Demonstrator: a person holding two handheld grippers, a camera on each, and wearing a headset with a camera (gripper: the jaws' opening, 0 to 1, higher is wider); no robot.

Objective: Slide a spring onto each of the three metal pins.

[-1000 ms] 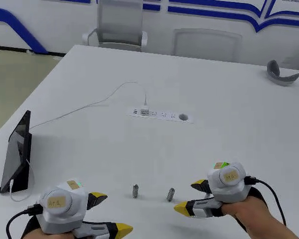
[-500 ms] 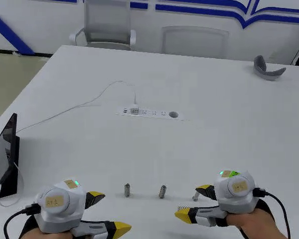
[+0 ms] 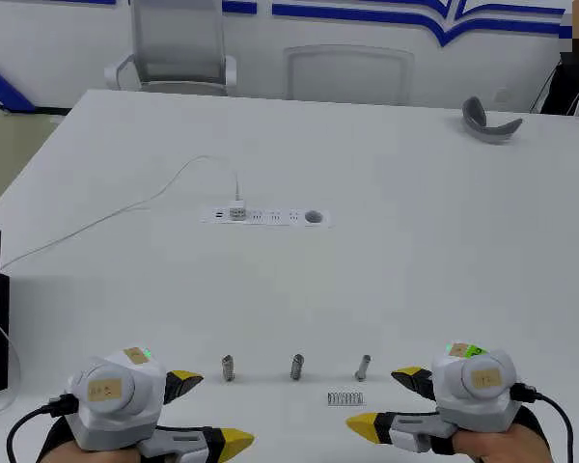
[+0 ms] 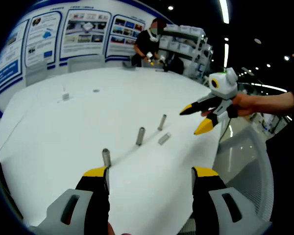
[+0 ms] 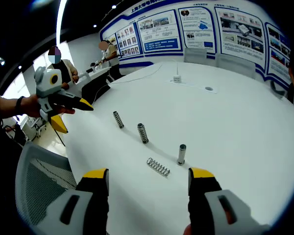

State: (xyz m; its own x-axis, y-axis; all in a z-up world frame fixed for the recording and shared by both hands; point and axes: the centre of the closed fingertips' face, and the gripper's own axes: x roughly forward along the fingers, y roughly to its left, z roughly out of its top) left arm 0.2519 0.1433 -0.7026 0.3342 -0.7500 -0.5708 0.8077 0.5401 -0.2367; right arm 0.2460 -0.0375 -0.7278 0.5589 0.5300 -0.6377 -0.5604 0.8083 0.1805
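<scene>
Down to the last of three. Can see coils on the left pin [image 5: 118, 119] and the middle pin [image 5: 143, 132] from the right gripper view. None on the right pin [image 5: 182, 153], upright at the end of the row. Spotting the last spring [image 5: 158, 166] flat on the worktop [image 3: 415, 251], just beside that right pin and apart from it.

Holding the right hand-held gripper [image 3: 384, 397] wide and empty, close to the spring, which sits just ahead of its jaws. Holding the left hand-held gripper [image 3: 212, 410] wide and empty too, near the left pin, away from the action.

Looks like a pick-up next, most likely for the right side. Come down over the spring, pinch lightly across the coils and tip it upright. Then line its bore with the top of the right pin and let it slide down. Calls for a gentle squeeze: could roll off or squash, judging by so small and round a piece.

Too small in the head view to tell coils from metal on the pins. Too soft in the left gripper view for that as well. Cannot tell how the pins are fixed to the worktop. Cut off by the bottom edge of the head view: the rear of both hand-held grippers.
</scene>
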